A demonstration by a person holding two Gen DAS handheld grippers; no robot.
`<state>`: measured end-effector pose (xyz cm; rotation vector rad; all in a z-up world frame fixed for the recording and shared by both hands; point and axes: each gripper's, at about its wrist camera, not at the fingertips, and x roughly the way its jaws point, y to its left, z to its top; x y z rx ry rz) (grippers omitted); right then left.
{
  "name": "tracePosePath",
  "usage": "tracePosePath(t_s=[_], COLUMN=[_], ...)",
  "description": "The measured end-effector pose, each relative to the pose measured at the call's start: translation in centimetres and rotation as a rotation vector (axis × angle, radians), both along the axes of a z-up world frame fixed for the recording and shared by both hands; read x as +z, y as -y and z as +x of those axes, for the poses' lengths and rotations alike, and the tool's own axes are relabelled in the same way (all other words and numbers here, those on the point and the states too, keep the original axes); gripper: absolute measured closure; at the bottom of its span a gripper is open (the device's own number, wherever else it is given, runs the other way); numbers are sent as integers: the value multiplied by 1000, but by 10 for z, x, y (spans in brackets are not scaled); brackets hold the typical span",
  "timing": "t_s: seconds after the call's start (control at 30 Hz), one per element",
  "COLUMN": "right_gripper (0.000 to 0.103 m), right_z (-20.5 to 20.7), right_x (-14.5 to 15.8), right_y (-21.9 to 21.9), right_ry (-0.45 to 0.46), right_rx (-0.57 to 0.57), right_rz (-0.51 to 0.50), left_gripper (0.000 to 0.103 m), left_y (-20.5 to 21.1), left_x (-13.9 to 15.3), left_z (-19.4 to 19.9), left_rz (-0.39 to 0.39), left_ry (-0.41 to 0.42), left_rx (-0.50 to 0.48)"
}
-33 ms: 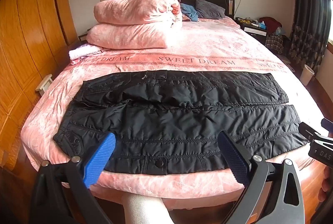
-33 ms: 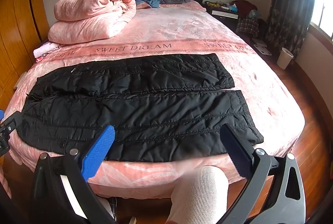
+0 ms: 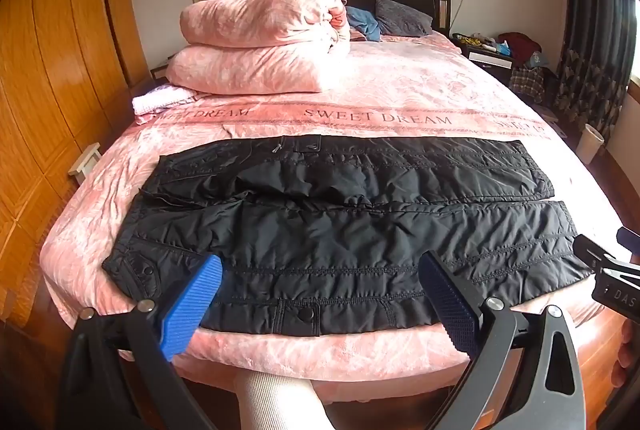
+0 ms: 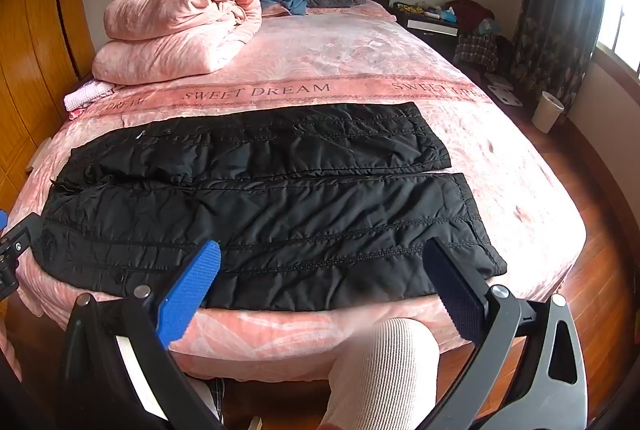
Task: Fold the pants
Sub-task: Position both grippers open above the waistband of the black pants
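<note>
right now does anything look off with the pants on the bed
Mostly fine: the pants lie spread flat across the bed, legs side by side. Only the waist end is rumpled, the far half bunched unevenly. Both grippers are open, clear of the fabric.

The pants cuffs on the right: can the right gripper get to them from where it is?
Probably yes. The right gripper is open and empty, the near cuff of the pants lies flat at the bed edge, and nothing sits between them.

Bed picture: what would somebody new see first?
First, the black quilted pants spread flat across the near end of the pink bed. Next, the rolled pink duvet stacked by the headboard. Both open grippers, left and right, hover at the near edge.
</note>
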<state>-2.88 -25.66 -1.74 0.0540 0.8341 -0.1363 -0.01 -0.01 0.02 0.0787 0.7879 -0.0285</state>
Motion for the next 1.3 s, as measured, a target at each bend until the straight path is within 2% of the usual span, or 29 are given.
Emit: tracePosePath(t_s=[0.67, 0.97, 1.3], right_gripper=[2, 2, 2], right_z=[3, 10, 17], right_x=[0, -3, -9], right_y=[0, 6, 6], right_ry=[5, 20, 6], right_rx=[-3, 22, 22], right_rz=[-4, 58, 65], left_gripper=[4, 4, 4], left_y=[0, -9, -1], left_x=[0, -2, -3], left_z=[0, 5, 12], left_rz=[4, -37, -6], left_ry=[2, 8, 7], left_rx=[-1, -7, -4])
